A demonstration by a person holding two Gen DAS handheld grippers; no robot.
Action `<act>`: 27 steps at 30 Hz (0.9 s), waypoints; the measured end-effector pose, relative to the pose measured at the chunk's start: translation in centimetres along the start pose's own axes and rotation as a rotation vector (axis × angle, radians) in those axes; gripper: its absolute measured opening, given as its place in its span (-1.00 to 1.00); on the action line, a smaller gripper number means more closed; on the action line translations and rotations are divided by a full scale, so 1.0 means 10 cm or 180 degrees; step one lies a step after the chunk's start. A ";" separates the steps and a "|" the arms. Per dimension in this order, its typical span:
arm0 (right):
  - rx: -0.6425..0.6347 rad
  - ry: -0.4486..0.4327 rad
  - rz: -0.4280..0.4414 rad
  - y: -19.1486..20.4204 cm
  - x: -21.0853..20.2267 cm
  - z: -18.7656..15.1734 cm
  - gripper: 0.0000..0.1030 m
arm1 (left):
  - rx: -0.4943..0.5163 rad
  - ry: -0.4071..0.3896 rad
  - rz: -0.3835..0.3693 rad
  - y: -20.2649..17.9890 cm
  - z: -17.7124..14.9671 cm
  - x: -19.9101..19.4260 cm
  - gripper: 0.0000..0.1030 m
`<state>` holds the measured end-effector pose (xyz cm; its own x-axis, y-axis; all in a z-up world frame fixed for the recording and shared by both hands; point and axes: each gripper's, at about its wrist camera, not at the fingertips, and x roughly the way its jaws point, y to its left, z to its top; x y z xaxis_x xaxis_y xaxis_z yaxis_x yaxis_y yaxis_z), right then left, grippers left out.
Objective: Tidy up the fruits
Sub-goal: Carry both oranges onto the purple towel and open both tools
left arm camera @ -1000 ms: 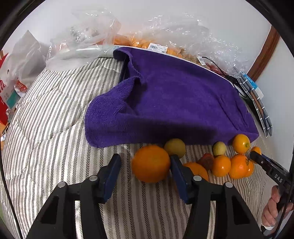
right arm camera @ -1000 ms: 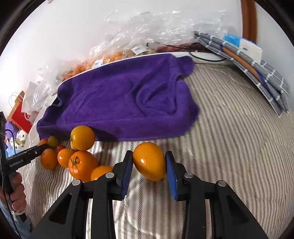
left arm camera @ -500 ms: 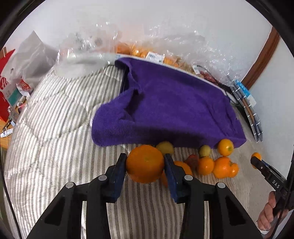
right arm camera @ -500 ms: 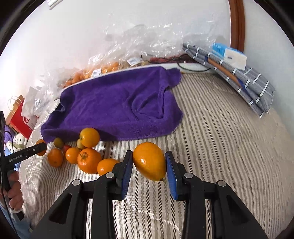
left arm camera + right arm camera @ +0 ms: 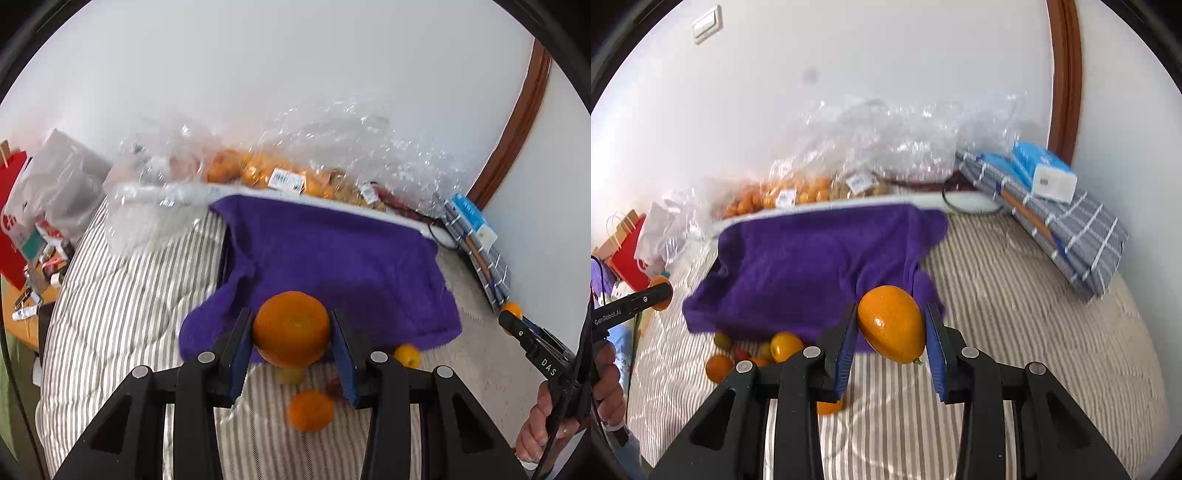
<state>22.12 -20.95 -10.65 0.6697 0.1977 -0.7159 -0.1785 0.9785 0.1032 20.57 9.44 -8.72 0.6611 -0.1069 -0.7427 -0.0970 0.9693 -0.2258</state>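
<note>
Left gripper (image 5: 291,341) clamped on a round orange (image 5: 291,328), both blue pads pressed against its sides, fruit held above the striped bedding (image 5: 122,314). Right gripper (image 5: 890,332) clamped on an oval orange fruit (image 5: 892,325), tilted, stem tip pointing down toward the right pad. Below the left gripper, loose fruit on the bedding: an orange one (image 5: 310,410), blurred, a yellowish one (image 5: 290,373) just behind it, and a small orange one (image 5: 406,355) at the towel's edge. Right wrist view shows the same loose pile (image 5: 753,354) near the towel's front edge, left of the right gripper. Purple towel (image 5: 332,266) lies spread beyond the fruit, front left corner bunched. Behind it, clear plastic bags (image 5: 280,173) of oranges against the white wall. Folded grey checked fabric (image 5: 1067,225) with a blue-and-white box (image 5: 1043,171) on top, far right corner. Red paper bag (image 5: 626,254) far left.
</note>
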 end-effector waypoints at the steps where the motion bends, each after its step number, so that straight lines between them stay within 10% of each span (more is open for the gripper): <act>1: -0.0009 -0.0020 -0.0003 0.00 0.00 0.04 -0.31 | 0.0006 -0.0005 -0.0006 -0.02 0.06 0.02 -0.25; 27: -0.0190 0.0158 0.0061 0.29 1.49 0.74 -0.32 | -0.0112 0.0137 0.0026 0.21 1.00 1.34 -0.25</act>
<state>36.92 -14.74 -15.87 0.6294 0.2119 -0.7476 -0.2346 0.9690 0.0771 36.65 12.31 -12.85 0.6276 -0.1091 -0.7708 -0.1289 0.9619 -0.2411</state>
